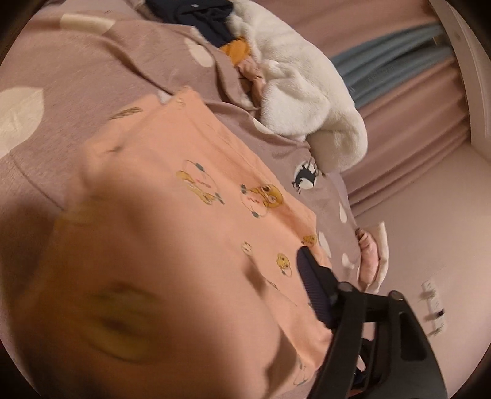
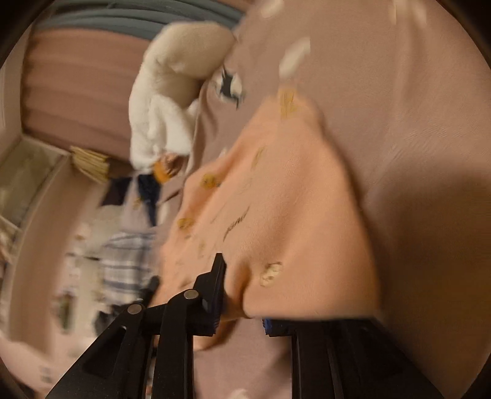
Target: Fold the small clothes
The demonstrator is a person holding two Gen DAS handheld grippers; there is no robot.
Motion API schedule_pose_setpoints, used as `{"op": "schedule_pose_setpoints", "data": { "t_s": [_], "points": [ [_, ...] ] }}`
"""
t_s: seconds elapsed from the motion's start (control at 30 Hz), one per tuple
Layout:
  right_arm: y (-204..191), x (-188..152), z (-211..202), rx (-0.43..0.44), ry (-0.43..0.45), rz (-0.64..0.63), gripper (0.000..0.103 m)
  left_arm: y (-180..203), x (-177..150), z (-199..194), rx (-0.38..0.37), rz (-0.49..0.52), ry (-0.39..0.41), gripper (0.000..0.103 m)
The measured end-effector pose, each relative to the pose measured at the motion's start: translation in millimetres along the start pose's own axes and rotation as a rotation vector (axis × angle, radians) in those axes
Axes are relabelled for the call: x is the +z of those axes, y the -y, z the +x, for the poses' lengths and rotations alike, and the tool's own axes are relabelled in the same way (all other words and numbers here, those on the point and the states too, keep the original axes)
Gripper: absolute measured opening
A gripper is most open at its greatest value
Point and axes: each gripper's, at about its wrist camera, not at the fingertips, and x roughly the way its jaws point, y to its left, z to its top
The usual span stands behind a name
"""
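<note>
A small peach garment (image 1: 190, 172) printed with yellow cartoon figures lies on a mauve bedspread (image 1: 76, 76) with white dots. In the left wrist view a fold of it bulges close to the lens and hides one finger of my left gripper (image 1: 260, 276). The other black finger (image 1: 313, 288) rests against the cloth's edge, and I cannot see whether the pads press on it. In the right wrist view the same garment (image 2: 285, 190) is lifted at its near edge. My right gripper (image 2: 242, 294) is shut on that edge, with cloth draped over its right finger.
A white fluffy garment (image 1: 307, 101) lies past the peach one, with dark navy clothes (image 1: 208, 18) and an orange item (image 1: 236, 49) beside it. Pink curtains (image 1: 414, 122) hang beyond the bed's edge. A plaid cloth (image 2: 129, 261) lies off to the left.
</note>
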Motion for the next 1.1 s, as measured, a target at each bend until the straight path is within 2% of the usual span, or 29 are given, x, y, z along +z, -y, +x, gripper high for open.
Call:
{"op": "schedule_pose_setpoints", "data": {
  "t_s": [0.07, 0.17, 0.27, 0.33, 0.4, 0.43, 0.5, 0.6, 0.67, 0.7, 0.73, 0.9, 0.97, 1.0, 1.07, 1.1],
  "points": [
    [-6.3, 1.0, -12.7, -0.013, 0.053, -0.046, 0.017, -0.3, 1.3, -0.6, 0.012, -0.003, -0.023, 0.059],
    [-8.8, -0.2, -24.7, 0.015, 0.063, -0.043, 0.017, 0.9, 1.0, -4.1, 0.009, -0.002, -0.039, 0.058],
    [-11.4, 1.7, -25.9, -0.037, 0.056, -0.078, 0.018, -3.2, 2.3, -4.7, -0.01, -0.039, -0.049, 0.058],
    [0.6, 3.8, -19.2, -0.073, 0.035, 0.006, 0.043, -5.8, 4.1, -5.7, -0.028, -0.063, -0.056, 0.059],
    [12.1, 4.0, -12.7, -0.005, -0.013, 0.091, 0.053, -7.6, 5.7, -6.5, -0.047, -0.086, -0.067, 0.059],
    [16.8, 5.2, -14.9, 0.031, -0.016, 0.129, 0.054, -8.4, 6.4, -6.8, -0.054, -0.095, -0.071, 0.059],
    [14.6, 6.2, -26.3, 0.039, 0.022, 0.142, 0.054, -9.7, 7.2, -8.5, -0.067, -0.113, -0.078, 0.059],
    [1.2, 8.3, -39.2, 0.035, 0.076, 0.035, 0.054, -11.1, 7.2, -11.4, -0.077, -0.125, -0.082, 0.059],
    [-6.4, 6.7, -40.9, -0.013, 0.101, -0.019, 0.038, -10.3, 7.5, -11.4, -0.074, -0.121, -0.084, 0.059],
    [-9.5, 5.3, -41.6, -0.06, 0.11, -0.038, 0.027, -9.9, 7.0, -11.8, -0.071, -0.117, -0.088, 0.059],
    [-11.6, 4.2, -42.9, -0.082, 0.117, -0.056, 0.026, -10.1, 7.0, -12.1, -0.069, -0.116, -0.09, 0.059],
    [-23.6, 5.4, -58.7, -0.019, 0.149, -0.122, 0.026, -12.6, 8.9, -10.8, -0.083, -0.138, -0.101, 0.059],
    [-28.3, 6.2, -76.9, 0.035, 0.193, -0.143, 0.026, -12.5, 8.9, -10.9, -0.084, -0.14, -0.104, 0.059],
    [-28.2, 6.3, -82.5, 0.053, 0.21, -0.145, 0.033, -11.7, 8.5, -10.7, -0.081, -0.136, -0.106, 0.059],
    [-26.0, 8.2, -96.7, 0.098, 0.226, -0.138, 0.058, -10.2, 8.0, -10.8, -0.073, -0.126, -0.107, 0.059],
    [-25.8, 9.2, -96.9, 0.095, 0.216, -0.131, 0.082, -9.3, 7.6, -10.7, -0.068, -0.12, -0.107, 0.06]
  ]
}}
